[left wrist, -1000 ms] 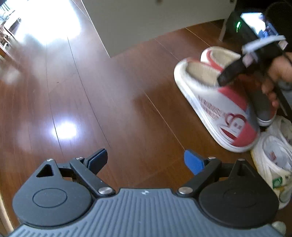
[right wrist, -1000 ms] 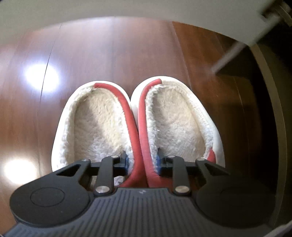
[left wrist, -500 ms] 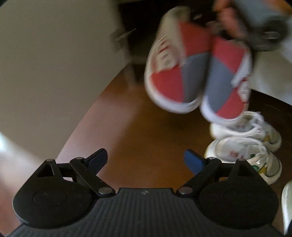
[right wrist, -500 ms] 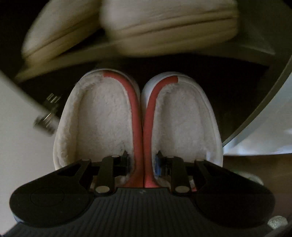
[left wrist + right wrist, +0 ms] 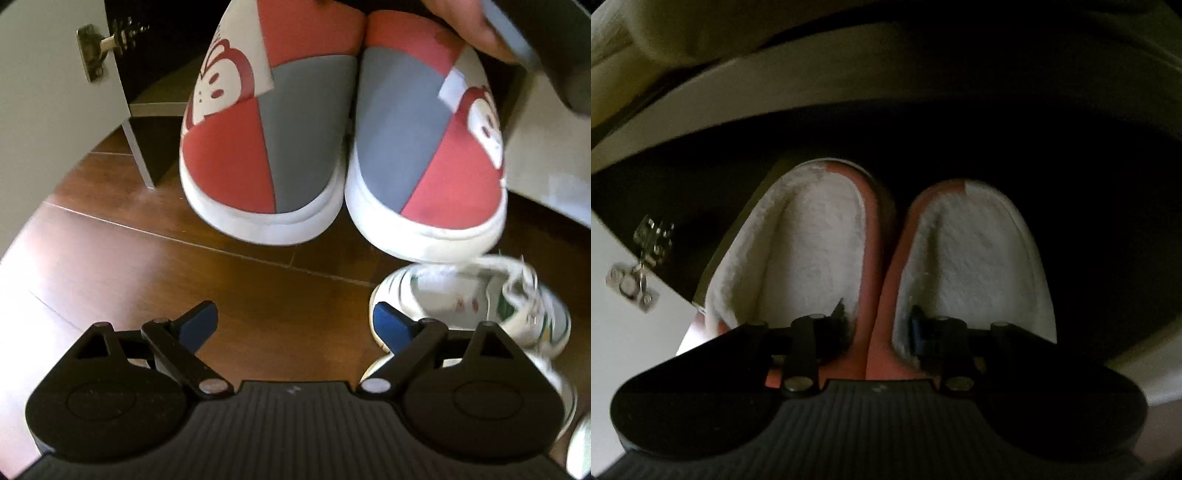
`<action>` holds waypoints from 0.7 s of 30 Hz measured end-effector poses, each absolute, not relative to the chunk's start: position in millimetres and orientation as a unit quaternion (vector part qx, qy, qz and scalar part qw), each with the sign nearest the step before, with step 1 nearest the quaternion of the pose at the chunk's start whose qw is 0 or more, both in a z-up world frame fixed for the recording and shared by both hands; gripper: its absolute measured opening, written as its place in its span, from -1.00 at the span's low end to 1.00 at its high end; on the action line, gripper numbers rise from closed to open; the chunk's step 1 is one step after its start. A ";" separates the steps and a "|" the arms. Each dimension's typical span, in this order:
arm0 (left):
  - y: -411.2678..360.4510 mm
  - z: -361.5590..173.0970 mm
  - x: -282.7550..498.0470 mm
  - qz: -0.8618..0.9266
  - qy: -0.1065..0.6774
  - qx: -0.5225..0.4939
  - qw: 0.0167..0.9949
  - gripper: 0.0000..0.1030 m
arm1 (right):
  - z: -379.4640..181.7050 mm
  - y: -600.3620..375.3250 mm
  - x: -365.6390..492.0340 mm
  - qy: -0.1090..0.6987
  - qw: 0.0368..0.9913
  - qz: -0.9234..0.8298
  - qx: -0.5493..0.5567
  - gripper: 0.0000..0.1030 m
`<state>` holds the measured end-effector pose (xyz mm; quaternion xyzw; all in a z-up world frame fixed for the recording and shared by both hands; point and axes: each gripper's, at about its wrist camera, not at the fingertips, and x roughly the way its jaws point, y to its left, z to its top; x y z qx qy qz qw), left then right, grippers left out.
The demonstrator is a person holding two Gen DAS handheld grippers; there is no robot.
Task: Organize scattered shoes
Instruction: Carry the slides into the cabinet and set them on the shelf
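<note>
A pair of red, grey and white slippers point(image 5: 266, 147) with fleece lining hangs above the wooden floor, toes toward my left wrist camera. In the right wrist view the slippers point(image 5: 812, 251) point heel-first into a dark cabinet. My right gripper point(image 5: 879, 325) has one finger inside each slipper and pinches their red inner walls together. Its jaws are opening, and the walls have spread a little. My left gripper point(image 5: 295, 321) stands open over bare floor below the slippers, holding nothing. A white and green sneaker point(image 5: 480, 302) lies beside its right finger.
An open white cabinet door point(image 5: 44, 110) with a metal hinge point(image 5: 99, 51) stands at the left. A pale shelf point(image 5: 849, 74) crosses the dark cabinet above the slippers, with light-coloured shoes on it. A person's hand point(image 5: 469, 26) shows at the top right. Another sneaker point(image 5: 580, 446) peeks in at the lower right.
My right gripper lifted the slipper pair off the floor and brought it to the cabinet opening; the slippers now sit slightly apart. My left gripper swung toward the cabinet and the sneakers.
</note>
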<state>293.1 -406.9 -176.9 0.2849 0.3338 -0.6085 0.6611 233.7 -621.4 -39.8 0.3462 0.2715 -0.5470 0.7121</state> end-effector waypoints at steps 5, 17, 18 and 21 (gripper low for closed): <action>-416.5 -173.7 285.6 -0.636 0.315 0.263 0.654 0.77 | -39.3 -628.6 233.7 0.286 0.733 -0.532 0.313 -0.17; -419.7 -152.7 303.2 -0.645 0.362 0.245 0.627 0.65 | -49.2 -614.5 227.5 0.273 0.744 -0.578 0.197 0.63; -419.5 -151.8 303.1 -0.645 0.361 0.246 0.627 0.65 | -49.1 -612.4 228.8 0.271 0.743 -0.585 0.181 0.66; -418.2 -147.8 302.4 -0.647 0.350 0.255 0.627 0.65 | -43.1 -603.2 225.6 0.268 0.737 -0.605 0.136 0.68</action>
